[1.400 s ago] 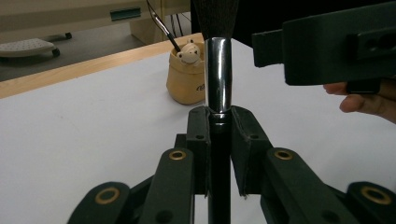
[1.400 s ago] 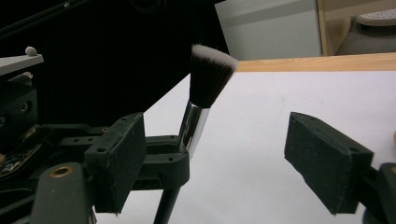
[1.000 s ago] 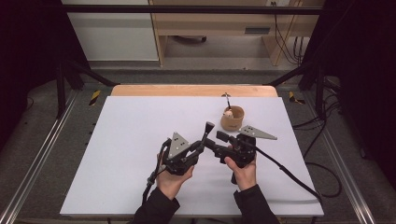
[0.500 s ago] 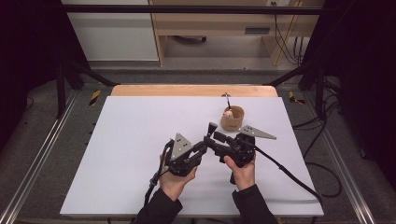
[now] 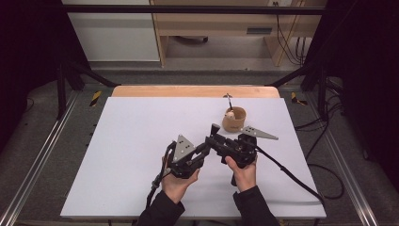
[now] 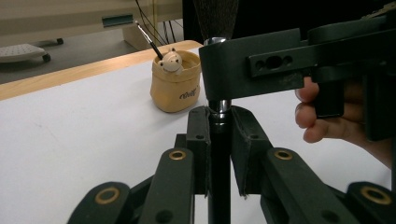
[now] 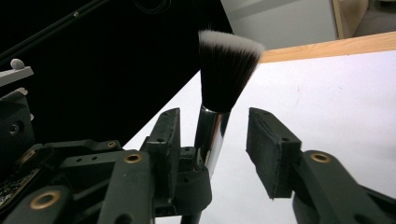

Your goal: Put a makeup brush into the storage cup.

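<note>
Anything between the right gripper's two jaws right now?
Yes: the makeup brush, its silver ferrule against one pad, a gap to the other, as the right gripper view shows. The jaws have just been closing.

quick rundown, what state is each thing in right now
left gripper: shut on the brush handle.
right gripper: jaws have just been closing around the ferrule, one pad still apart.
makeup brush: upright, bristles up, off the table.
tan cup: upright on the white table, thin brush leaning inside.

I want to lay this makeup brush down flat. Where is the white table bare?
Bare: the whole stretch left of the left gripper, and the far strip left of the tan cup. Crowded: around the brush, right gripper and cup.
</note>
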Action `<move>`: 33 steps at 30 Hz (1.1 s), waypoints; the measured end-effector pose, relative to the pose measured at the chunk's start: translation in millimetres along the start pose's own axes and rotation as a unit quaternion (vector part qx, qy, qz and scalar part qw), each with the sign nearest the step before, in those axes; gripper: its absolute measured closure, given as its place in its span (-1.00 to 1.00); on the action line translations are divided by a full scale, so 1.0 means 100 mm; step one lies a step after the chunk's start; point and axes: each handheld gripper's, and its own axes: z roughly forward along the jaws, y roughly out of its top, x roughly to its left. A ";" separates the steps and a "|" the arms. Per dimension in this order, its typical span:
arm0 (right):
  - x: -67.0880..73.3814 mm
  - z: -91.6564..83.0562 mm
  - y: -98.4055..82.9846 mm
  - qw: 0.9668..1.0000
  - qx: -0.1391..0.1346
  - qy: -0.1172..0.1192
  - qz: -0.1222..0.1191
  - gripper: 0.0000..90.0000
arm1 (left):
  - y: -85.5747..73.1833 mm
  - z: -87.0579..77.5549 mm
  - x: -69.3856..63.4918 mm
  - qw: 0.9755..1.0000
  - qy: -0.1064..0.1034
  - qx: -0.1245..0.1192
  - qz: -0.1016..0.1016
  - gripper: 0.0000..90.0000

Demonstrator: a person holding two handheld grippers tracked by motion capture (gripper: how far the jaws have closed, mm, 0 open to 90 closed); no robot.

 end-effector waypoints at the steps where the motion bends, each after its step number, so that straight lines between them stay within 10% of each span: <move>1: 0.00 0.00 0.00 1.000 0.000 0.000 0.000 0.28 | 0.00 0.00 0.00 1.000 0.000 0.000 0.000 0.73; 33: 0.00 0.00 0.01 0.999 0.002 0.022 0.023 0.71 | 0.01 -0.01 -0.03 1.000 0.002 -0.004 -0.001 0.73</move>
